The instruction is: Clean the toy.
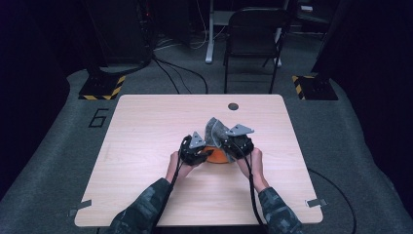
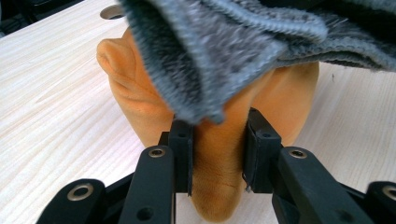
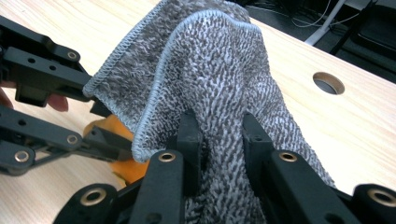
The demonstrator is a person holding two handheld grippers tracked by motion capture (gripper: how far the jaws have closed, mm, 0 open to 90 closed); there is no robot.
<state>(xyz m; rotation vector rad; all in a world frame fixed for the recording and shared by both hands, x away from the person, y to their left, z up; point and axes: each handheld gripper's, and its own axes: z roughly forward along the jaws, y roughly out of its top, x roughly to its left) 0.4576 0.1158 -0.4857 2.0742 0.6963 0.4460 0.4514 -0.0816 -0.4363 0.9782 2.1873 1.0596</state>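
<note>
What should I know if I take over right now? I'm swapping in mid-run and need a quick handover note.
Left gripper: shut on the orange soft piece, which rests on the table.
Right gripper: shut on the grey cloth, holding it bunched up over the orange piece.
Done: both things are gripped, near the table's middle.
Left: what comes next is not clear from the views; it looks like wiping or covering the orange piece with the cloth. Keep both grips steady.
</note>
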